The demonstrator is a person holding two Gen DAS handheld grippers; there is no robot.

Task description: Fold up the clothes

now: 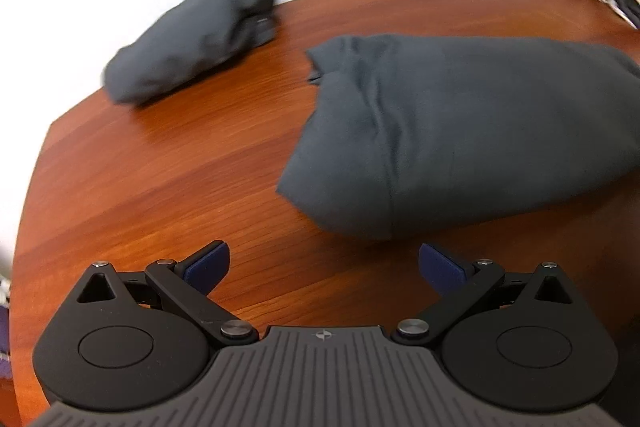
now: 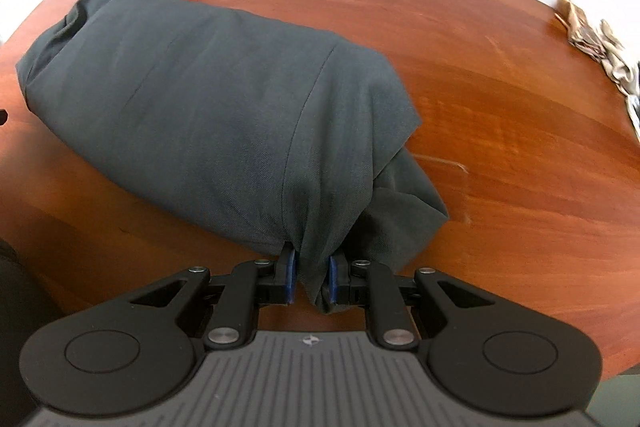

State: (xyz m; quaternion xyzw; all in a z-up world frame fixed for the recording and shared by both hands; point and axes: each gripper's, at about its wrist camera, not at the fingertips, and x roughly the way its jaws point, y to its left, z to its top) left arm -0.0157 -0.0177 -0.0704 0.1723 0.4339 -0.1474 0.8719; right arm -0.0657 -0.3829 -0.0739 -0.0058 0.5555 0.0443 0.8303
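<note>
Right wrist: right hand-held gripper (image 2: 311, 281) clamped on dark grey folded cloth garment (image 2: 208, 107); left hand-held gripper (image 1: 324, 265) apart, empty; keep fold taut, edges aligned.

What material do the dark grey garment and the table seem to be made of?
The dark grey garment looks like a soft woven fabric with a matte finish: a fine diagonal weave and a stitched seam show, and it bunches where the right gripper pinches it. The exact fibre cannot be told. The table looks like reddish-brown wood or wood veneer, with grain lines and a slight sheen.
</note>
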